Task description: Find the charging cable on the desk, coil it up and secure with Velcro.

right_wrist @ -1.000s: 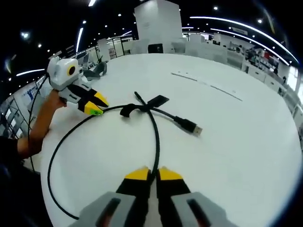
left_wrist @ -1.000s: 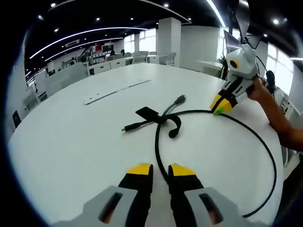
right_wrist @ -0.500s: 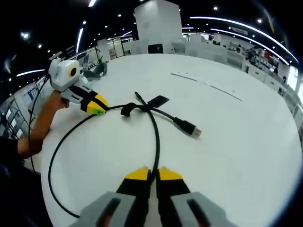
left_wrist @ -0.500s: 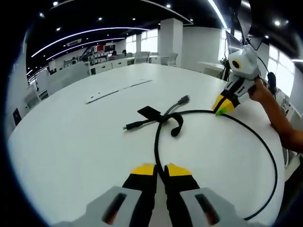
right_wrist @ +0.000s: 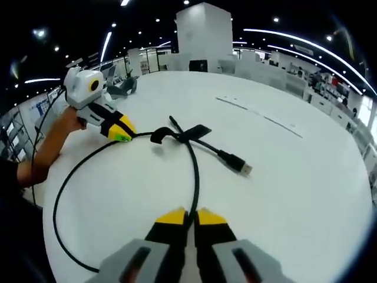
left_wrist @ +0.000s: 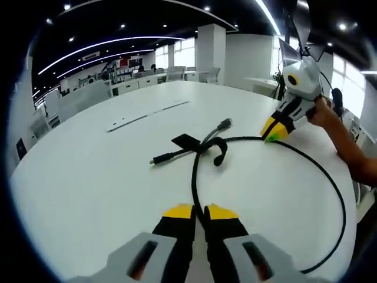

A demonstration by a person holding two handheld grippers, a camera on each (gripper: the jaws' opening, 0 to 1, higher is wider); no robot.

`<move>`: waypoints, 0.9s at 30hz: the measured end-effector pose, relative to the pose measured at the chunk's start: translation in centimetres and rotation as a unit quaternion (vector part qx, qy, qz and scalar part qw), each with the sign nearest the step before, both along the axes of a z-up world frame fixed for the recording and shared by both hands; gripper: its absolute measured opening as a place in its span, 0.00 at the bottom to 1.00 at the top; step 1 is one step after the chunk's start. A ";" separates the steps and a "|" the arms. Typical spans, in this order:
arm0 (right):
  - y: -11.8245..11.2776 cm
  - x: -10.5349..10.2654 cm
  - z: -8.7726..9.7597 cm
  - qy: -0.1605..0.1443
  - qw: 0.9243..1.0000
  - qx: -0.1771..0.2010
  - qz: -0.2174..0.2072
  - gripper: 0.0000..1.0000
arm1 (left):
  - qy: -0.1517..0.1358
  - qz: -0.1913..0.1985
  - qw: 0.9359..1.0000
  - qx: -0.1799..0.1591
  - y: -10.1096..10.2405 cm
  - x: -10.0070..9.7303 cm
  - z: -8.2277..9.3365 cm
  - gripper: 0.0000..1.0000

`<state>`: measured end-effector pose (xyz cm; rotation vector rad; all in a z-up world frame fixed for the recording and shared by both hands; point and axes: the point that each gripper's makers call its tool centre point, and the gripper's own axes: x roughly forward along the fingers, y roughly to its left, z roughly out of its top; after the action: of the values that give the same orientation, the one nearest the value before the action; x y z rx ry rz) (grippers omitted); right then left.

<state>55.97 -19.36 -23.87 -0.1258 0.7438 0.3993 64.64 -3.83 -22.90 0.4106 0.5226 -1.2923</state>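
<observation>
while looped, cable [left_wrist: 195, 177] plugs point opposite.

The desk [left_wrist: 88, 171] looks like smooth white laminate with a soft sheen. Cable [left_wrist: 194, 177] is matt black rubbery plastic, its plug [right_wrist: 246, 169] (lower right of it) shiny metal. Velcro strap [right_wrist: 195, 129] looks like dull black fabric.

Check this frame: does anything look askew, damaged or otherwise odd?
Nothing stands out. The black cable lies in one wide loop on the white desk, its Velcro strap hanging open, with the left gripper and right gripper each pinching it.
</observation>
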 end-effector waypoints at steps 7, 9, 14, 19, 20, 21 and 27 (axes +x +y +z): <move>0.3 0.5 -0.1 -0.022 1.000 -0.013 0.019 0.06 | -0.006 -0.007 1.000 -0.007 -0.4 0.2 -0.1 0.07; 0.4 0.6 -0.2 -0.026 0.999 -0.013 0.021 0.06 | -0.007 -0.008 1.000 -0.009 -0.4 0.3 -0.1 0.07; 0.6 1.2 -0.3 -0.040 0.999 -0.002 0.030 0.06 | -0.008 -0.010 1.000 -0.013 -0.6 0.4 -0.1 0.07; 1.0 1.5 -0.2 -0.051 0.998 0.007 0.038 0.06 | -0.009 -0.012 1.000 -0.019 -0.8 0.5 -0.1 0.07; 1.0 1.6 -0.2 -0.052 0.998 0.006 0.038 0.06 | -0.009 -0.012 1.000 -0.019 -0.9 0.6 -0.1 0.07; 1.1 1.7 -0.2 -0.055 0.998 0.004 0.040 0.06 | -0.009 -0.012 1.000 -0.020 -0.9 0.6 -0.1 0.07; 1.4 2.0 -0.1 -0.066 0.997 -0.003 0.048 0.06 | -0.009 -0.013 1.000 -0.026 -1.1 0.8 -0.1 0.07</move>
<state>57.92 -17.95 -23.96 -0.1920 0.6094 0.4767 65.46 -4.95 -22.98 0.3878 0.4684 -1.3239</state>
